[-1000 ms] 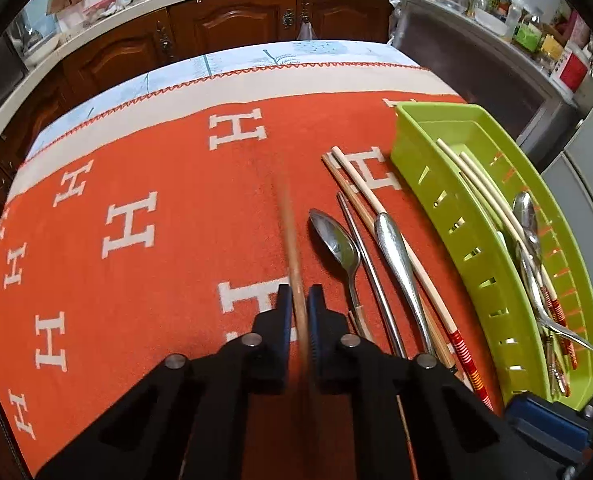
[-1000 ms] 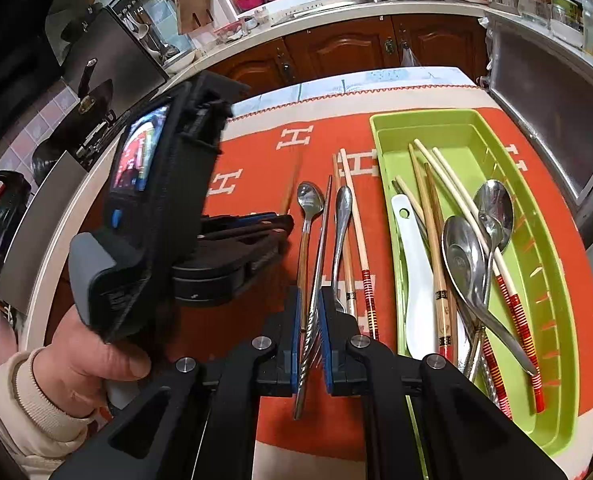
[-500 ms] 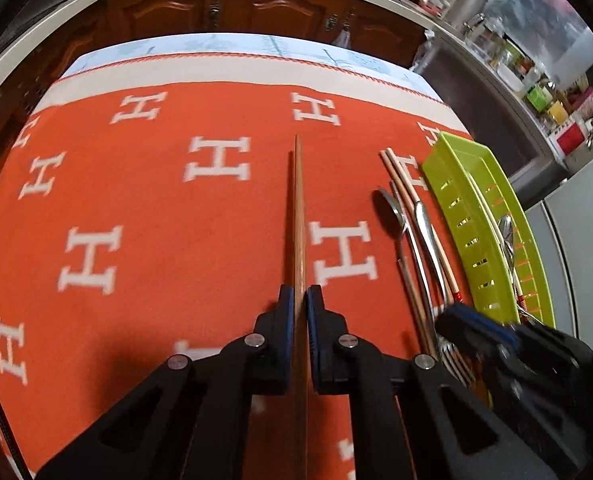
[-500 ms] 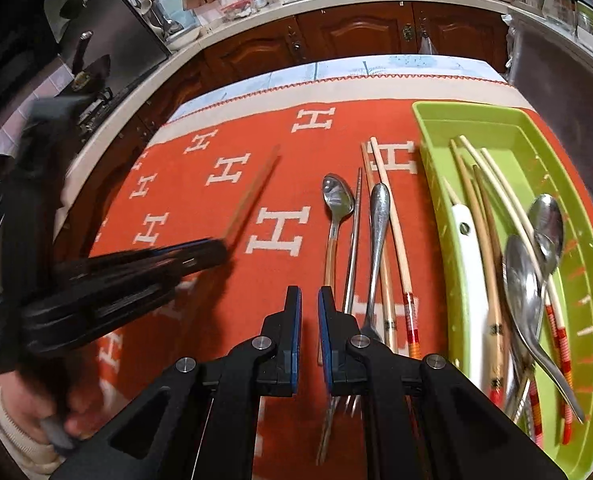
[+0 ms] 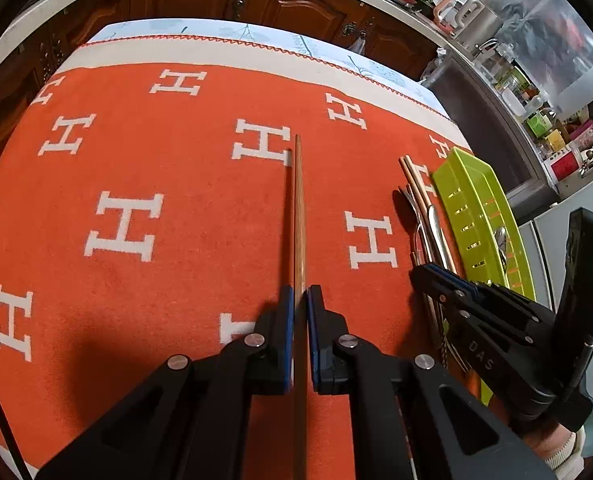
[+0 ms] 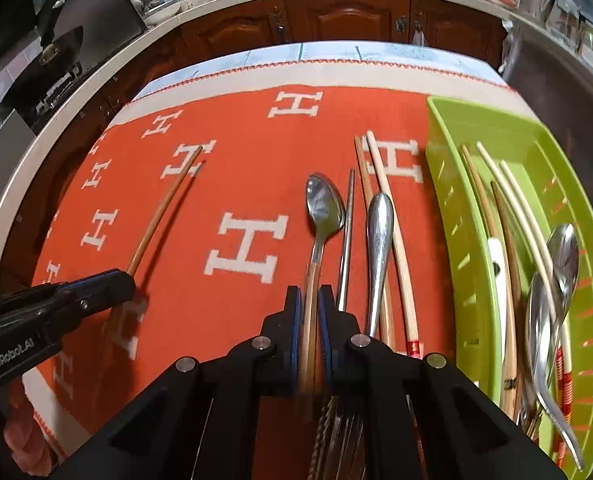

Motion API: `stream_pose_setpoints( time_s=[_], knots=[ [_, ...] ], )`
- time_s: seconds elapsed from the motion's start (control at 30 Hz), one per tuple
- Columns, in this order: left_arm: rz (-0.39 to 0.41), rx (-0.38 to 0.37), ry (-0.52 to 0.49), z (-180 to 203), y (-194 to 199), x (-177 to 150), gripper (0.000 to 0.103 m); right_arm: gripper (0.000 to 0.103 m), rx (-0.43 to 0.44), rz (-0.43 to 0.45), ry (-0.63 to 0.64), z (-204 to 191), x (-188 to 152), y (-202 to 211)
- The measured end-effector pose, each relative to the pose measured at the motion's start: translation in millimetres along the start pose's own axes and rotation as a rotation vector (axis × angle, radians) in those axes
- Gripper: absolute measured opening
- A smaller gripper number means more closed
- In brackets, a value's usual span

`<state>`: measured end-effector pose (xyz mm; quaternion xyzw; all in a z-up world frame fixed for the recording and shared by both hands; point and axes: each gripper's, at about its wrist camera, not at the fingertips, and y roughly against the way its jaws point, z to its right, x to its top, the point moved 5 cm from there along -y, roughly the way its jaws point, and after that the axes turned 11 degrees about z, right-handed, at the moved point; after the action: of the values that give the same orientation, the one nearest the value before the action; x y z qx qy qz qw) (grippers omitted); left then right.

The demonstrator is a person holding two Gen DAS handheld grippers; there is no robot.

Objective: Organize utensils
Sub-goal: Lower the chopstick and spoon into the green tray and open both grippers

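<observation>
My left gripper (image 5: pixel 300 300) is shut on a brown wooden chopstick (image 5: pixel 298 216) that points away over the orange cloth; it also shows in the right wrist view (image 6: pixel 160 216), held by the left gripper (image 6: pixel 124 278). My right gripper (image 6: pixel 310 300) has its jaws around the wooden handle of a metal spoon (image 6: pixel 323 204) lying on the cloth. Beside it lie a metal chopstick (image 6: pixel 347 236), a metal handle (image 6: pixel 378 232) and pale chopsticks (image 6: pixel 392 232). The green tray (image 6: pixel 448 168) on the right holds several chopsticks and spoons.
The orange cloth with white H marks (image 5: pixel 136 184) covers the table. Wooden cabinets (image 6: pixel 336 16) and a cluttered counter run along the far side. The right gripper (image 5: pixel 476 312) sits over the loose utensils next to the tray (image 5: pixel 468 200).
My left gripper has swung left, away from the utensils, carrying the brown chopstick. My right gripper has moved forward and left onto the spoon's handle.
</observation>
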<state>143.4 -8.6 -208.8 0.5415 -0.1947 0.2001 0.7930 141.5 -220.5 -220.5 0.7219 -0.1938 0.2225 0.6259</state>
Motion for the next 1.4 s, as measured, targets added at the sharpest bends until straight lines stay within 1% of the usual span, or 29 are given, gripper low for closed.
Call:
stream_pose_setpoints(
  time_s=[0.1, 0.2, 0.3, 0.4, 0.53, 0.67, 0.73, 0.8, 0.9, 1.03, 1.13, 1.2, 1.3, 1.37, 1.4],
  knots=[
    [0.006, -0.003, 0.0, 1, 2, 0, 0.004, 0.009, -0.027, 0.014, 0.047, -7, 1, -3],
    [0.016, -0.005, -0.004, 3, 7, 1, 0.004, 0.007, -0.017, 0.025, 0.038, -9, 0, -2],
    [0.026, -0.006, -0.008, 7, 14, 2, 0.004, 0.006, 0.073, 0.013, -0.052, -4, -1, 2],
    [0.031, -0.013, -0.015, 12, 23, 3, 0.004, 0.006, 0.119, 0.02, -0.116, 2, -5, 12],
    [0.033, -0.039, -0.024, 28, 34, 6, 0.004, 0.006, 0.187, 0.046, -0.177, 6, -9, 37],
    [0.027, -0.088, -0.043, 57, 43, 10, 0.004, 0.006, 0.214, 0.111, -0.207, 13, -8, 75],
    [0.018, -0.118, -0.062, 78, 46, 11, 0.004, 0.006, 0.219, 0.137, -0.219, 21, -7, 92],
    [0.011, -0.146, -0.083, 100, 47, 11, 0.004, 0.006, 0.211, 0.171, -0.232, 32, -5, 110],
    [0.005, -0.178, -0.116, 132, 46, 11, 0.004, 0.006, 0.172, 0.219, -0.234, 54, -2, 136],
    [-0.031, -0.204, -0.143, 174, 33, 10, 0.004, 0.006, 0.085, 0.249, -0.24, 92, 1, 158],
    [-0.065, -0.208, -0.134, 195, 17, 9, 0.004, 0.006, 0.042, 0.242, -0.235, 116, 1, 162],
    [-0.093, -0.221, -0.109, 206, 5, 9, 0.004, 0.006, -0.017, 0.222, -0.228, 137, -4, 162],
    [-0.128, -0.221, -0.079, 216, -13, 6, 0.005, 0.007, -0.047, 0.192, -0.236, 157, -12, 157],
    [-0.137, -0.206, -0.071, 220, -23, 4, 0.005, 0.007, -0.046, 0.181, -0.235, 166, -16, 152],
    [-0.143, -0.203, -0.065, 220, -27, 3, 0.007, 0.007, -0.043, 0.174, -0.231, 168, -17, 149]
  ],
)
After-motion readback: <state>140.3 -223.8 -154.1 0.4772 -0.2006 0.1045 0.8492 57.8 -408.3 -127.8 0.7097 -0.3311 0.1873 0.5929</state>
